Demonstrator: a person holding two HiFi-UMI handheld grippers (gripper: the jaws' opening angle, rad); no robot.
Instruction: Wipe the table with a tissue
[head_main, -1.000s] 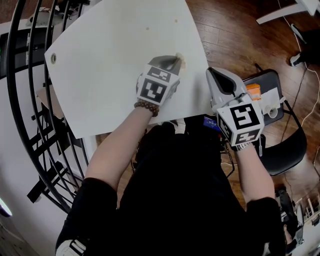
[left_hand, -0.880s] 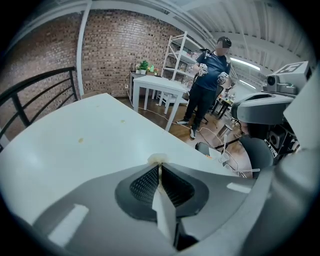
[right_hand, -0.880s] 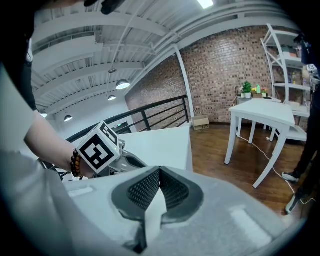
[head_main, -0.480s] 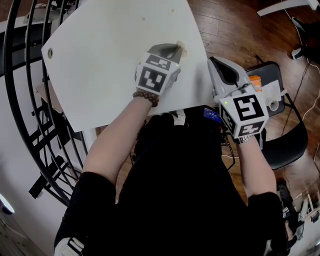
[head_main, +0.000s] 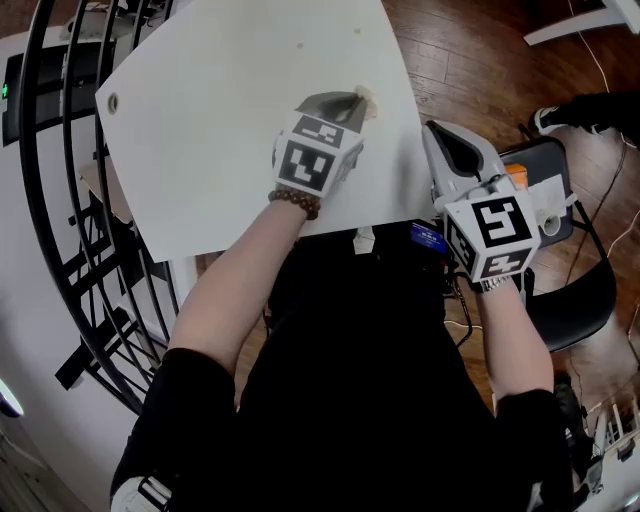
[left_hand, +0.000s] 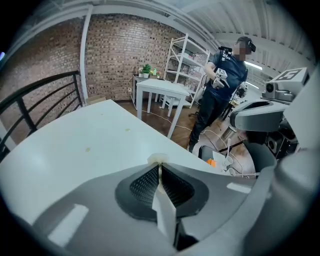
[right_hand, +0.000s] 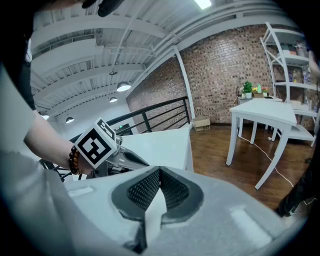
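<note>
Two grippers fill my hands. My left gripper tilts steeply down over the tabletop, forearm crossing its near edge, jaws pinching a tissue close to the right edge. My right gripper hangs just off that right edge by the near corner, angled gently down, jaws pressed together with nothing between them.
</note>
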